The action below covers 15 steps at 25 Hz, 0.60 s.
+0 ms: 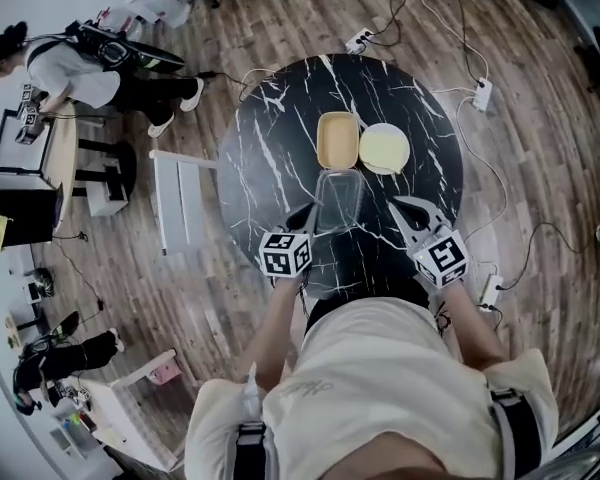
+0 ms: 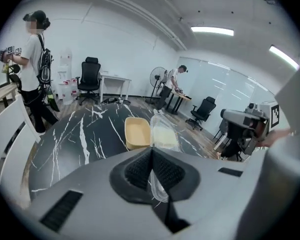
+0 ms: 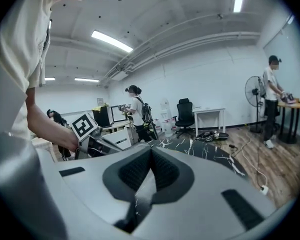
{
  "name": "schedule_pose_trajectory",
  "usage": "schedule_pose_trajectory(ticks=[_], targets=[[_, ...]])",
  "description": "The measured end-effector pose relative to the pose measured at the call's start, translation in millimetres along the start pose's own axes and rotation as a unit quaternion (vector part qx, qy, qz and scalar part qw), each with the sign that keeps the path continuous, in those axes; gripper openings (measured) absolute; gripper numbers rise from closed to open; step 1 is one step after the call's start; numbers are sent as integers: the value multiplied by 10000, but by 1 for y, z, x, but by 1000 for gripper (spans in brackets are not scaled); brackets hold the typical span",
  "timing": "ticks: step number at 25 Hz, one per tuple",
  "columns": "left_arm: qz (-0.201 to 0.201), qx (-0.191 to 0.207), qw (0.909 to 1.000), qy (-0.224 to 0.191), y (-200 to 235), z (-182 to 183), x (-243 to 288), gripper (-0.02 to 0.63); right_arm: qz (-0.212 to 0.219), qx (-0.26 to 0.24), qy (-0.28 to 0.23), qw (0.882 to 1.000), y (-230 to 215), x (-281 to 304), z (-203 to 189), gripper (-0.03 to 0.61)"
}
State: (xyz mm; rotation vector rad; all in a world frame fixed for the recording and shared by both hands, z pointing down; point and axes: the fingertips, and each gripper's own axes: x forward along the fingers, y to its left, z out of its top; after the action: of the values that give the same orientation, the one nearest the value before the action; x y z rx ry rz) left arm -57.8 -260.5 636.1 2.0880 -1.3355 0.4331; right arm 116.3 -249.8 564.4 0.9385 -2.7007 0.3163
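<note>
— Two grippers: what is in each?
— The left gripper (image 1: 308,211) is clamped on the rim of the clear box (image 1: 338,200). The right gripper (image 1: 397,208) is closed, empty, at the box's 3 o'clock.
— Any print?
— Only square markers on the cubes (image 1: 285,253).
— Around it?
— A tan tray (image 1: 338,140) at 12 o'clock and a round dish (image 1: 384,148) at 1 o'clock. The shirt (image 1: 380,368) hides the black table's (image 1: 270,138) near edge.

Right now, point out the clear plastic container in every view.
Head view: the clear container lies at centre, nearer the person than the yellow tray.
Left gripper view: the container is at lower centre, pinched by the left gripper.
Right gripper view: not in it.
Shared landmark: the black marble table.
</note>
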Motion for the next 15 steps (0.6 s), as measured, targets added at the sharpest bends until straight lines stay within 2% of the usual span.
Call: schedule_pose_trajectory(ticks=[8, 15], targets=[[-327, -101, 9941, -1028, -8, 71, -53, 18, -408, -262, -235, 9985, 9, -16, 38, 8], [-390, -135, 9854, -1652, -3, 112, -87, 18, -443, -549, -612, 9956, 12, -17, 76, 8]])
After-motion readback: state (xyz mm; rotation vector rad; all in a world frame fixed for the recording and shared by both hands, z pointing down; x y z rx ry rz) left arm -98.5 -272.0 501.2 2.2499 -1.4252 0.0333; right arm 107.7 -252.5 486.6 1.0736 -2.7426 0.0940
